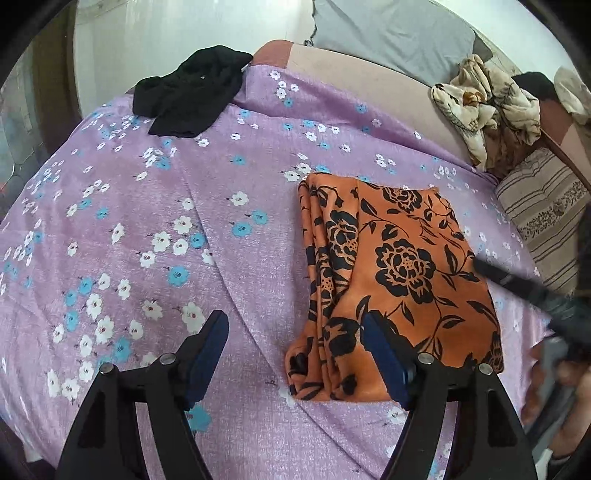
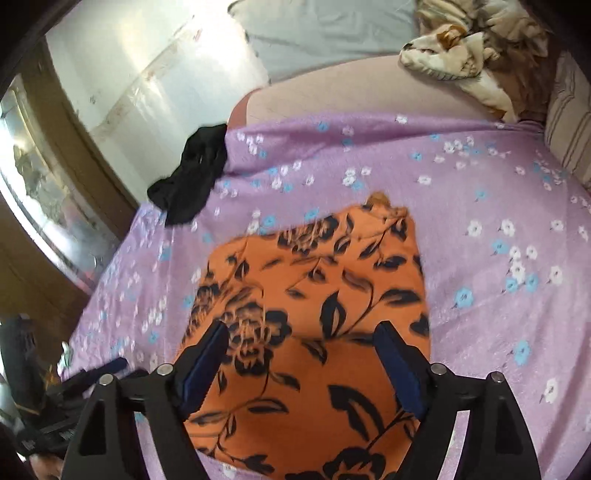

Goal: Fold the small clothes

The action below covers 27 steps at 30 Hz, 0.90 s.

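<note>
A folded orange cloth with black flowers [image 1: 399, 269] lies flat on the purple floral bedsheet [image 1: 147, 221]. My left gripper [image 1: 295, 325] is open and empty, hovering over the cloth's near left edge. The right gripper's tip [image 1: 491, 271] reaches in over the cloth's right edge. In the right wrist view my right gripper [image 2: 303, 336] is open and empty just above the orange cloth [image 2: 314, 295], jaws wide apart. The left gripper [image 2: 92, 373] shows at the lower left there.
A crumpled black garment [image 1: 192, 96] lies at the far left edge of the bed, also in the right wrist view [image 2: 192, 173]. A cream patterned cloth pile [image 1: 487, 107] and a striped pillow [image 1: 543, 214] sit at the right. A grey pillow [image 1: 388, 33] is behind.
</note>
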Each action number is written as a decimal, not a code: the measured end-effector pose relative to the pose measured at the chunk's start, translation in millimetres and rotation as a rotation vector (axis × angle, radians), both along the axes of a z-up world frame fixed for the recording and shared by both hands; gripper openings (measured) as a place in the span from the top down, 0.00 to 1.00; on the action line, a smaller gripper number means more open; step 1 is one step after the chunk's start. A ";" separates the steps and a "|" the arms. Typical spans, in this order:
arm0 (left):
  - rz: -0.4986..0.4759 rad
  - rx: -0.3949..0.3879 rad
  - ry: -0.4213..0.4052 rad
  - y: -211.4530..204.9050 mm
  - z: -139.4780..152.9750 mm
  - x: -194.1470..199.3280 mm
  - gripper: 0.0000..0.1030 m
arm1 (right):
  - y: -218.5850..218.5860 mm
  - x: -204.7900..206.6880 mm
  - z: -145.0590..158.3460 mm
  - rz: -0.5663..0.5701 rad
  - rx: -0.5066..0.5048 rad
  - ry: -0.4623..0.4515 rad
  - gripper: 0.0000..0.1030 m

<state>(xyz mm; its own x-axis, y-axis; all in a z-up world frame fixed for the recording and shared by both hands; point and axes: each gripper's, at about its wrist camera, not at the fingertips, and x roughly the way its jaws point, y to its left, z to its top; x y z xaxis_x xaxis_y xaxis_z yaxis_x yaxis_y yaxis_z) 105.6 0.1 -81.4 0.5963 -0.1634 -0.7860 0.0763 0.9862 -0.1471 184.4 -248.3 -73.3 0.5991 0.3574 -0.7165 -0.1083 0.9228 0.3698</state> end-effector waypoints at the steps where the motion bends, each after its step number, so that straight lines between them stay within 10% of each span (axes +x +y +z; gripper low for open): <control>1: 0.002 -0.003 -0.001 0.5 2.0 -2.1 0.26 | -0.8 7.1 -16.0 -0.004 -0.007 0.067 0.18; 18: 0.058 0.005 -0.030 25.1 22.2 -56.1 0.25 | 18.4 -44.2 12.9 -0.002 -0.076 0.010 0.16; 22: 0.064 -0.017 -0.017 28.3 21.5 -68.3 0.25 | 21.2 -44.7 -18.9 0.024 -0.101 0.136 0.16; 27: 0.060 0.020 -0.039 32.6 16.7 -81.4 0.21 | 21.4 -56.3 9.6 0.004 -0.086 0.022 0.15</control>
<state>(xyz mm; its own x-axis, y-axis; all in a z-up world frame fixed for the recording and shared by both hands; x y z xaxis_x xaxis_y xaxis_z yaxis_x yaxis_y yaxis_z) 24.2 32.6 -64.7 0.6351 -0.1107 -0.7645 0.0225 0.9919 -0.1250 128.1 -226.8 -63.7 0.5813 0.2960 -0.7579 -0.1047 0.9509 0.2911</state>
